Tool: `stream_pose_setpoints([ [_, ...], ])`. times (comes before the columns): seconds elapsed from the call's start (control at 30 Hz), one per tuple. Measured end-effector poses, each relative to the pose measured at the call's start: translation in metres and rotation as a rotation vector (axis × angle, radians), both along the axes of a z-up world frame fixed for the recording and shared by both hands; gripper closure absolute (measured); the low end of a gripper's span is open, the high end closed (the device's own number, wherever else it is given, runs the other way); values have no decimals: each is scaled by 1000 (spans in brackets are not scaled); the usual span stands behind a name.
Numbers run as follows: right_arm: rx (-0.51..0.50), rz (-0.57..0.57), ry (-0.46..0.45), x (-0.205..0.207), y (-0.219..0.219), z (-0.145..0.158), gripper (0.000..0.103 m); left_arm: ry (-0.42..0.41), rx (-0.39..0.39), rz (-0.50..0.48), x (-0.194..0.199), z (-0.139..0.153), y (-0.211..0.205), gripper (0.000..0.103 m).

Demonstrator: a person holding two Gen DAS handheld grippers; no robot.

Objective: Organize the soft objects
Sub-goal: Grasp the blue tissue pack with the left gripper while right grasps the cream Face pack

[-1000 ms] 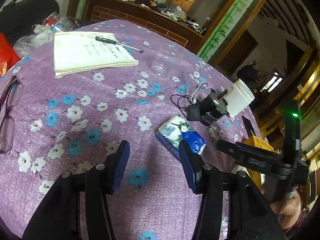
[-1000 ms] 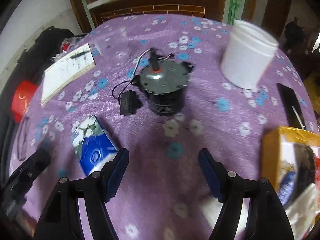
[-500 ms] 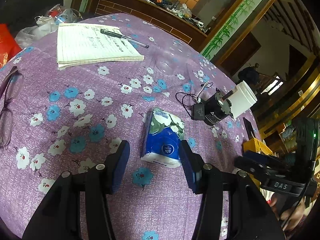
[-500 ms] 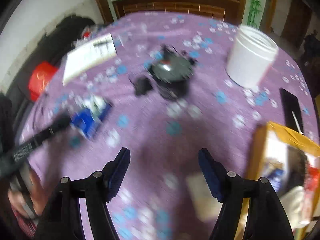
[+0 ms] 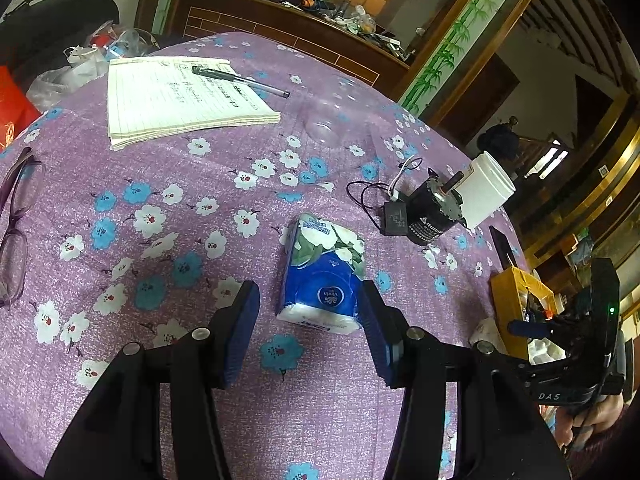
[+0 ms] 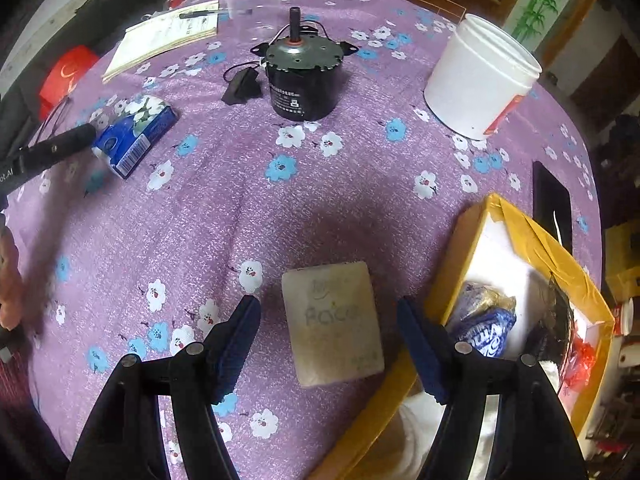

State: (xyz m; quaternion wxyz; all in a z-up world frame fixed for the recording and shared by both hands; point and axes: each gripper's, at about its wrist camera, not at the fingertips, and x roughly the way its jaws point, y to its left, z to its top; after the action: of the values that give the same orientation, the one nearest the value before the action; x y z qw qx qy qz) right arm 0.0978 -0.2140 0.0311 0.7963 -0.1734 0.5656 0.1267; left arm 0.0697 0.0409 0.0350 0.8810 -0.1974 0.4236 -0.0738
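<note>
A blue and white tissue pack (image 5: 322,276) lies on the purple flowered tablecloth (image 5: 160,208). My left gripper (image 5: 310,320) is open, its blue pads on either side of the pack's near end, not touching it. The same tissue pack (image 6: 134,132) shows at the left of the right wrist view. A pale flat tissue packet (image 6: 332,322) lies between the open fingers of my right gripper (image 6: 328,340). Beside it stands a yellow cardboard box (image 6: 516,240) holding a blue and white crumpled bag (image 6: 482,324) and other items.
A black motor (image 6: 302,78) with a cable and a white plastic tub (image 6: 480,76) stand mid-table. A notepad (image 5: 180,100) with a pen (image 5: 240,80), a clear cup (image 5: 324,124), glasses (image 5: 16,224) and a black phone (image 6: 552,204) lie around.
The left gripper has closed in on the tissue pack, which now sits between its pads. The right gripper swung down and right, to the pale packet beside the box.
</note>
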Motion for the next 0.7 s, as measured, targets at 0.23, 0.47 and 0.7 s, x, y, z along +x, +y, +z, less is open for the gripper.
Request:
stream_pose_setpoints([
  [0.23, -56, 14, 45, 3, 9, -17, 38, -4, -1, -4, -1, 1, -1, 54],
  [0.47, 183, -109, 39, 5, 0, 8, 59, -8, 0, -12, -2, 2, -2, 54],
  [0.7, 292, -234, -97, -6, 35, 12, 59, -5, 7, -13, -2, 2, -3, 54],
])
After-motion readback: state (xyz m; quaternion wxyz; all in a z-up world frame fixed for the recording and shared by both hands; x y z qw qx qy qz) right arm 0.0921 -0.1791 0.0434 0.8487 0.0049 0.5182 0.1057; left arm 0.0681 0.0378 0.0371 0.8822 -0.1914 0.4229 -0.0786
